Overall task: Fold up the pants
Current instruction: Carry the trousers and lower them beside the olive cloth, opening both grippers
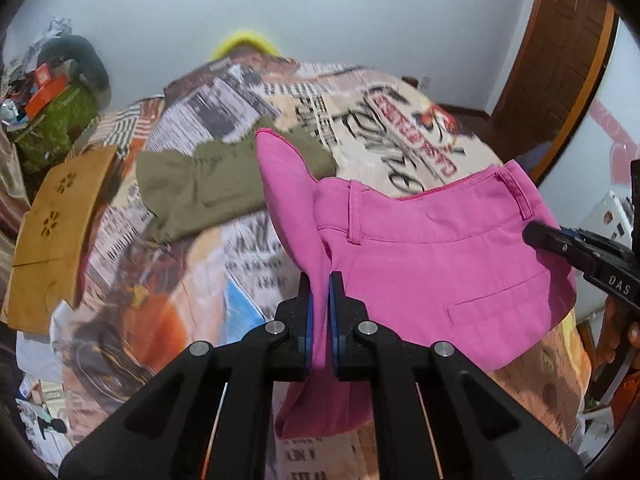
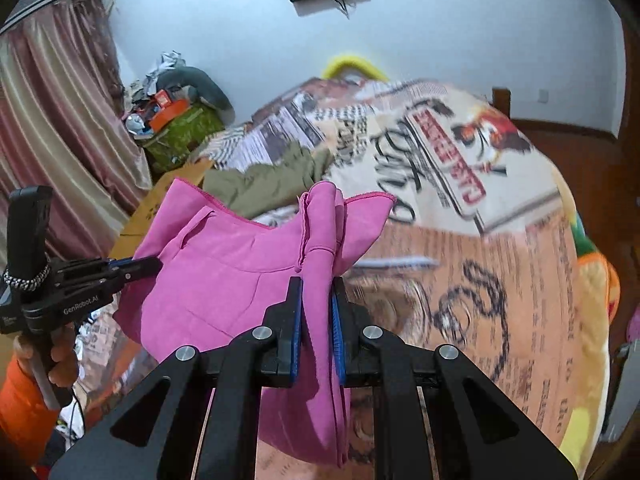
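Both tongs are pinching the pink pants [image 1: 432,264]: the left gripper [image 1: 320,312] has its blue pads [image 1: 308,320] pressed on a bunched fold of the waist, and the right gripper [image 2: 318,320] clamps a thick gather of the same cloth. The pants hang between the 2 tools above the bed, waistband taut toward 2 o'clock in the left wrist view, belt loops and a welt pocket showing. The fabric is smooth, matte cotton with stitched seams. Under it lies a quilted bedspread [image 1: 224,92] printed with newsprint. At 11 o'clock rests a crumpled olive garment [image 1: 200,196]; at 9 o'clock, a flat tan cardboard piece [image 1: 60,224]. Bare bedspread lies open at 3 o'clock in the right wrist view.
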Tool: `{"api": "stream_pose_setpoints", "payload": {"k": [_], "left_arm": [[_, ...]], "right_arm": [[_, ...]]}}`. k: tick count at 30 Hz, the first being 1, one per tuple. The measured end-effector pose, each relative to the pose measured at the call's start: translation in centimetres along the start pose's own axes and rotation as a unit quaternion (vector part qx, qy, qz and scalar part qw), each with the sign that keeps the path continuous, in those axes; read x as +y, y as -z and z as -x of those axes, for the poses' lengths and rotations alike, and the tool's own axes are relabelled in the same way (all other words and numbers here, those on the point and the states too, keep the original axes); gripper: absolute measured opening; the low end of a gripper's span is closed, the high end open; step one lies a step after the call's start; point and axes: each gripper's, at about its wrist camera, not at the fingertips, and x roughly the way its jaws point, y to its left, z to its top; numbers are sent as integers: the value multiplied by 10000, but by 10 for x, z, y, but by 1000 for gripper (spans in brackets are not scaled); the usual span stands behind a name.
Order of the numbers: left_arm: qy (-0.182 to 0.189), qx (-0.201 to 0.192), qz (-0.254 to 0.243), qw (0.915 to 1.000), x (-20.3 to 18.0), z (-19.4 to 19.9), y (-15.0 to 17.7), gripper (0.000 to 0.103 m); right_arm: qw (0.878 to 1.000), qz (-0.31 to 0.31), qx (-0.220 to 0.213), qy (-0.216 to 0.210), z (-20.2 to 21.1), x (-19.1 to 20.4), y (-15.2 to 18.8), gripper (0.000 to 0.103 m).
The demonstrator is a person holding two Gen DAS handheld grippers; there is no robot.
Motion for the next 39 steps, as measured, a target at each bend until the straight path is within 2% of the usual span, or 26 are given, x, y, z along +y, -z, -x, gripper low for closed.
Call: {"api": "stream_pose_setpoints", "payload": {"k": [7,15,22,26,31,33,35,39], "left_arm": [[-180,-297,49,9994,28,7,-34,6],[-515,-454,226,9974,74,-13,-69,6],[-714,-534,470,9949,121,-43,-96,6],[-947,-625,379,9928,137,-63,-105,6],[-1105,-438,415,9920,155,-103,-109,6],[-1085,-408,484,9921,162,-116,-108,6],[-873,-368,610,9936,171,-131,-106,6],[-691,-94,914,9934,191,-168,-104,6]], "right_arm": [[9995,157,-262,-5,-15,19,-38,11],[9987,364,-341,-48,-59,42,-82,11],[9986,382,-337,-141,-113,58,-110,11],[9985,457,-299,-49,-149,65,-125,11],[9978,532,-363,162,-180,72,-136,11],[9973,585,-359,245,-192,72,-138,11],[9963,685,-365,356,-204,73,-138,11],[9902,1154,-393,674,-223,77,-129,11]]}}
